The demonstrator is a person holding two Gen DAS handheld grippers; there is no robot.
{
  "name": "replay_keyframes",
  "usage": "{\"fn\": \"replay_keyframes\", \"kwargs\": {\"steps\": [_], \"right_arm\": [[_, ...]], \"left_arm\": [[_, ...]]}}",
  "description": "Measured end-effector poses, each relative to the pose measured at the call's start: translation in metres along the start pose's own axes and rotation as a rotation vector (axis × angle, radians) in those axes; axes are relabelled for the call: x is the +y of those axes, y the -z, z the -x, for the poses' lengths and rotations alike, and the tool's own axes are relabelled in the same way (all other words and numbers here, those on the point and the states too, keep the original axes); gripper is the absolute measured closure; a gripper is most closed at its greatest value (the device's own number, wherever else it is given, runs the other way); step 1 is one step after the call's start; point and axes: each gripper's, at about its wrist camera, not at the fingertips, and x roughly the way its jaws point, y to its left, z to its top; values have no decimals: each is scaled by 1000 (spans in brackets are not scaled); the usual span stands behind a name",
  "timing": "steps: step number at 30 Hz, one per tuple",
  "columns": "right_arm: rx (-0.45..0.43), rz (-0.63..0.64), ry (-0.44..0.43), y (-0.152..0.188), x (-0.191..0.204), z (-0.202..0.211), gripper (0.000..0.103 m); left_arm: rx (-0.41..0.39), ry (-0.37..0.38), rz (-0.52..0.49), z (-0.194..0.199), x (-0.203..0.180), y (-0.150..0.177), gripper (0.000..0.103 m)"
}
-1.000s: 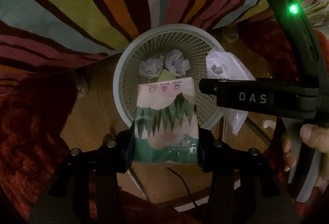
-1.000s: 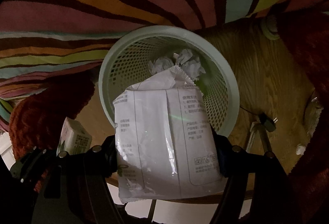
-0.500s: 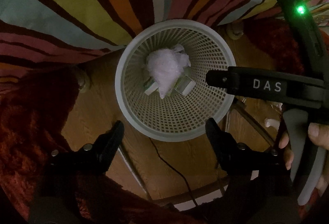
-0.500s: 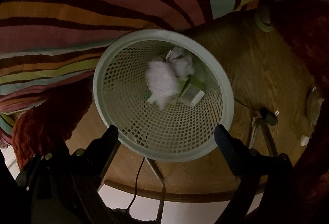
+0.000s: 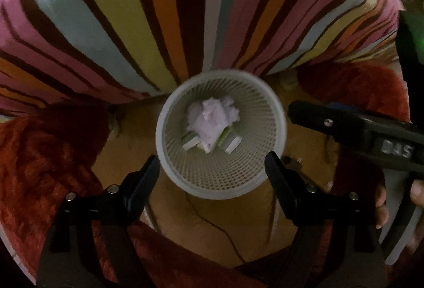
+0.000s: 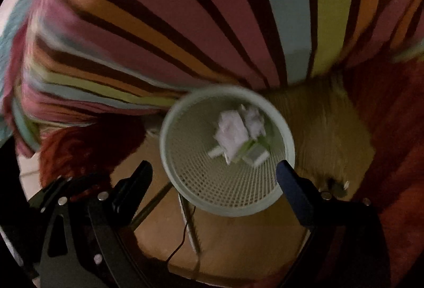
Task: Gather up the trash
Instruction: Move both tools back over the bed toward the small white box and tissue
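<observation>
A pale mesh wastebasket (image 5: 220, 194) stands on the wooden floor, seen from above in both wrist views. Inside it lie a white plastic packet (image 5: 212, 121), crumpled paper and small cartons. My left gripper (image 5: 212, 158) hangs above the basket's near rim, open, nothing between its fingers. My right gripper (image 6: 214, 165) is also open and empty above the basket (image 6: 228, 211), with the packet (image 6: 233, 134) far below it. One black finger (image 5: 331, 124) of the right gripper reaches in from the right in the left wrist view, held by a person's hand (image 5: 381, 208).
A striped cloth (image 5: 159, 23) in many colours hangs close behind the basket. Red shaggy fabric (image 5: 39, 155) lies left and right of it. A thin black cable (image 5: 217, 227) and metal legs (image 6: 190, 221) cross the floor in front; a plug (image 6: 336, 184) lies at the right.
A second ago each gripper held a packet over the basket. Both opened, and the packets now lie in the basket. Both grippers have since risen, so the basket looks smaller.
</observation>
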Motion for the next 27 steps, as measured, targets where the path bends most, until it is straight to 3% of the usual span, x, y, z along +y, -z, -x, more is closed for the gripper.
{"fn": "replay_keyframes", "kwargs": {"steps": [11,19,27], "right_arm": [[-466,124,-22,-43,17,110,13],[-621,164,-44,-86,25,146,13],[-682,210,-58,-123,41,165,13]], "left_arm": [[-324,-8,-14,85,-17,-17,24],[-464,-17,10,119,-18,-50,24],[-542,10,54,136,-26,-90,24]]}}
